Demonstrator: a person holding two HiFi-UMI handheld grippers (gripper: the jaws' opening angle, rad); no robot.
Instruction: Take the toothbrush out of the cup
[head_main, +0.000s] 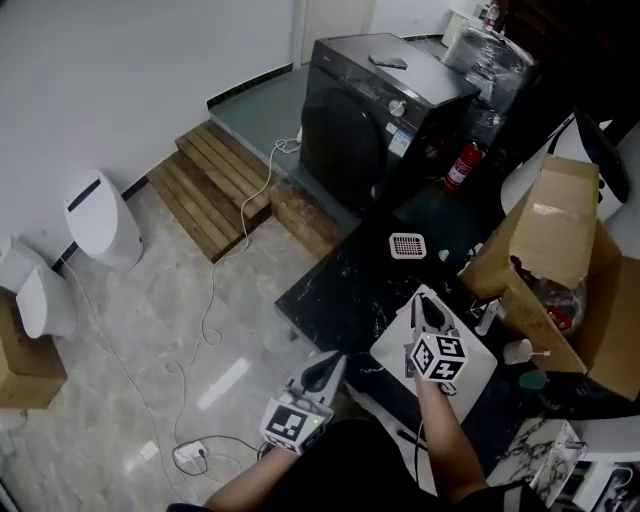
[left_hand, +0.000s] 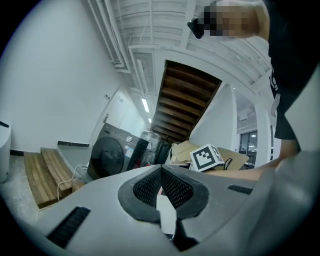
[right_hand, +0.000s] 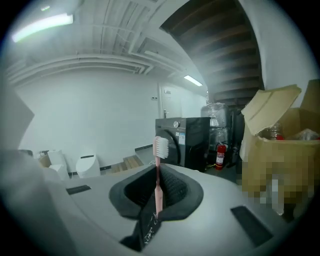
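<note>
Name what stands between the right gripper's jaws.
A pink toothbrush, bristles up, gripped by both jaws; the right gripper view shows it.

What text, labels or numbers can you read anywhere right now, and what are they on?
No text is readable.
On the washing machine, a sticker: too small to read.
On the fire extinguisher, a label: blurred.
On the marker cubes: square patterns only, no letters.
Below the toothbrush, white marks: illegible.
</note>
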